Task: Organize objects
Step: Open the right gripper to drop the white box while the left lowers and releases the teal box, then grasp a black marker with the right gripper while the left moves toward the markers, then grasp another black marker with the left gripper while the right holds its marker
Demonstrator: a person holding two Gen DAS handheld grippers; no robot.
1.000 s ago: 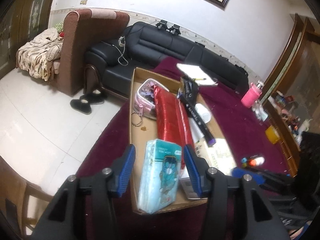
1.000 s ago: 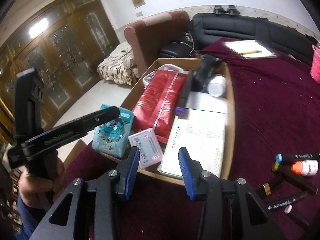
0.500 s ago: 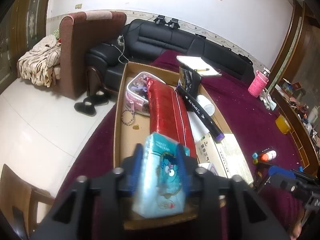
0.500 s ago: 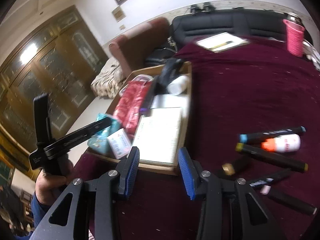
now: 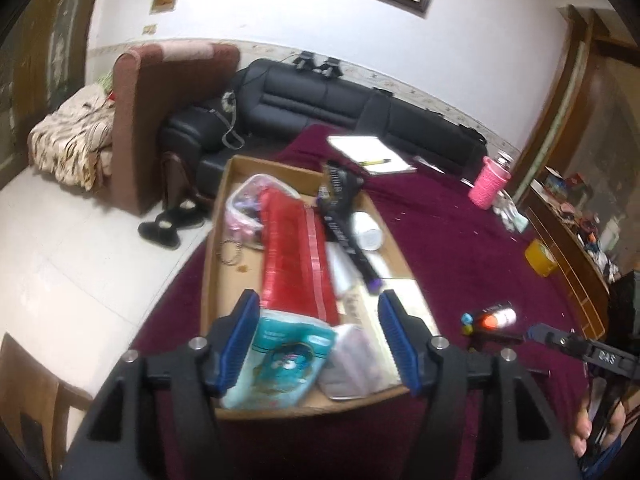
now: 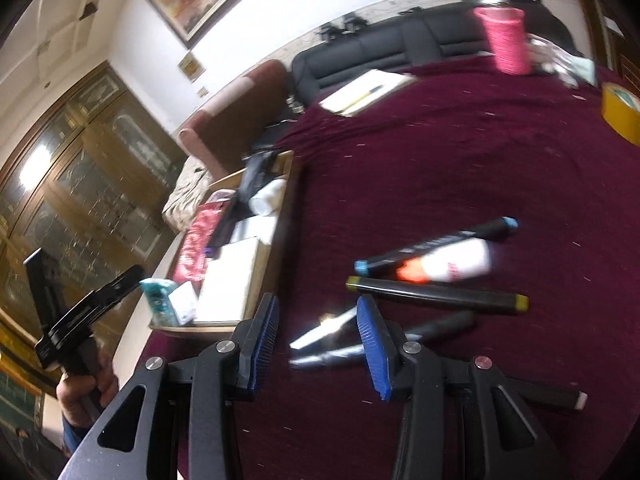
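Since half a second ago the left gripper (image 5: 318, 340) has let go of the blue tissue pack (image 5: 282, 360), which now lies flat in the near left corner of the cardboard tray (image 5: 214, 264), and the jaws have spread wide with nothing between the pads. The right gripper (image 6: 316, 338) has swung right, away from the tray and over the loose markers on the maroon tablecloth (image 6: 460, 152). Its jaws are spread, holding nothing, and a blurred dark marker with a pale tip (image 6: 324, 330) lies just beyond and between them, long axis running left-right and slightly diagonal across the gap. Farther out sit the yellow-capped marker (image 6: 436, 294), the blue-capped marker (image 6: 436, 244) and the white bottle with an orange cap (image 6: 448, 266), all lying roughly left-right. The right gripper is clearly nearer these; the tray lies to its left. Likely next: drop onto the nearest marker, jaws closing across its width.
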